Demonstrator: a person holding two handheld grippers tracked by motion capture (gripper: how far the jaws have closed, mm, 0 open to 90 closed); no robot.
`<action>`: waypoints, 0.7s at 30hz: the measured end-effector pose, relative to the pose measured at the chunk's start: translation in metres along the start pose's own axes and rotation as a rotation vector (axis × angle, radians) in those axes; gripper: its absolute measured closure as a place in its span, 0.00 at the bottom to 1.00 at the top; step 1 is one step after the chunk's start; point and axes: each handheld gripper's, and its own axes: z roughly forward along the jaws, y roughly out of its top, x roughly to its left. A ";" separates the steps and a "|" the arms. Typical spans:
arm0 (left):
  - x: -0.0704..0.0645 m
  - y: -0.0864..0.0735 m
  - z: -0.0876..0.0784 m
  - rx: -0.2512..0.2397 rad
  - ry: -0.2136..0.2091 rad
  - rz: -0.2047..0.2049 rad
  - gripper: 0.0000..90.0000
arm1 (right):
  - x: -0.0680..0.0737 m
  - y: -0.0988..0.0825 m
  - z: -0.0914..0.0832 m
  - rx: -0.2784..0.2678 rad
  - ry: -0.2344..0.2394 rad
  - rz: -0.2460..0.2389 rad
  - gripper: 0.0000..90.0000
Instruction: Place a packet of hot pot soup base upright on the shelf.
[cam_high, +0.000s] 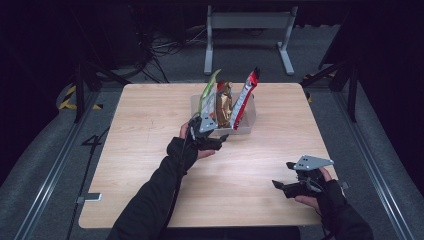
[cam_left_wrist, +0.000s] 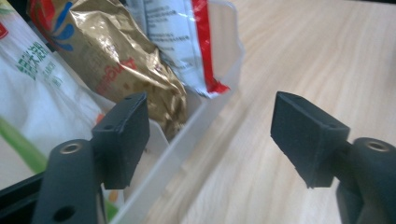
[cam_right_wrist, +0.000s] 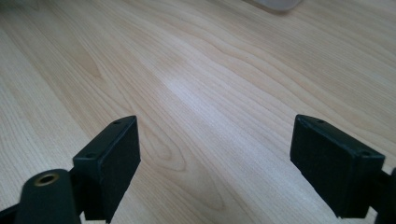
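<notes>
left gripper (cam_high: 223, 141) sits at the near wall of the clear plastic bin (cam_high: 248, 125), its jaws spread wide with nothing between them; in the left gripper view one jaw hangs over the bin's rim (cam_left_wrist: 187, 140) and the other over bare bench (cam_left_wrist: 299, 60), so the pads straddle the wall without pinching it. three snack packets stand upright inside: a white and green packet (cam_high: 207, 95) at the left, a gold packet (cam_high: 224, 102) in the middle, and a red and white packet (cam_high: 245, 97) leaning to the right. standing on end, they probably stay put because the narrow bin props them against each other, and their tops stick out well above the rim, which leaves them easy to pinch from above. right gripper (cam_high: 281, 185) rests low near the bench's near right corner, well apart from the bin, jaws likewise spread and empty over plain wood (cam_right_wrist: 201, 93), likely parked out of the way while the left hand works at the bin.
</notes>
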 end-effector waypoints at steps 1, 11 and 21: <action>-0.001 -0.001 -0.004 -0.001 -0.010 -0.004 0.29 | 0.000 0.000 -0.001 -0.003 -0.002 0.001 0.18; -0.010 -0.011 -0.040 0.005 -0.018 0.061 0.21 | 0.002 0.003 -0.007 -0.018 -0.050 -0.023 0.18; -0.016 -0.029 -0.072 0.029 -0.033 0.100 0.18 | 0.005 0.006 -0.010 -0.031 -0.112 -0.075 0.17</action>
